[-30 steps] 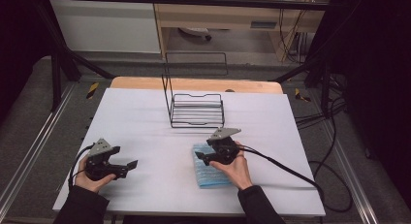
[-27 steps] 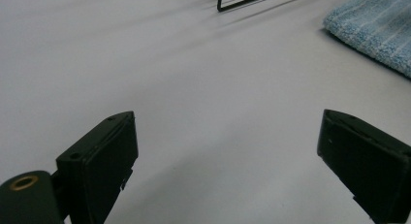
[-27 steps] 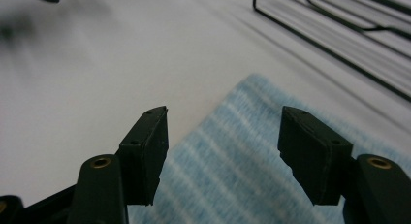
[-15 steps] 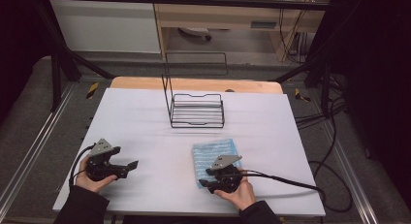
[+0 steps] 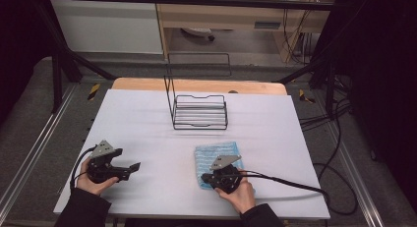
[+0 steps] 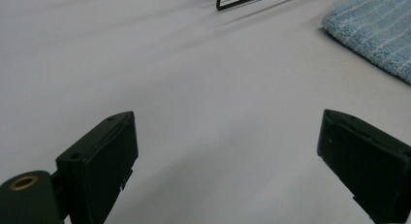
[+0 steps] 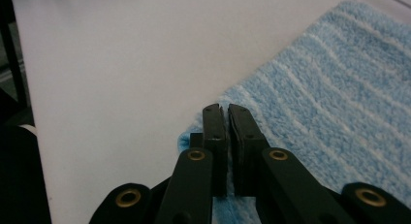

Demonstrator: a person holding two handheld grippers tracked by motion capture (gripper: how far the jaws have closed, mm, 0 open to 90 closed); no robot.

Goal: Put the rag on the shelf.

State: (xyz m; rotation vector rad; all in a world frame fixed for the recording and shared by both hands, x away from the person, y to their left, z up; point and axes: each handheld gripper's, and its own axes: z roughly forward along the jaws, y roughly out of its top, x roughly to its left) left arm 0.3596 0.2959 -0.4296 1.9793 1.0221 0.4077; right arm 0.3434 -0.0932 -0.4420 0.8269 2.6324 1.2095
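At the near edge of the white table [image 5: 147,133], the right gripper [image 5: 206,178] is seen with its jaws just closed, pinched together over the near left corner of the light blue striped terry towel [image 5: 215,156]; whether cloth is caught between them cannot be told. The towel is laid flat, right of centre. The left gripper [image 5: 134,166] is held apart at the near left, its jaws spread wide over bare table. Farther back, a black wire rack [image 5: 199,111] is set.
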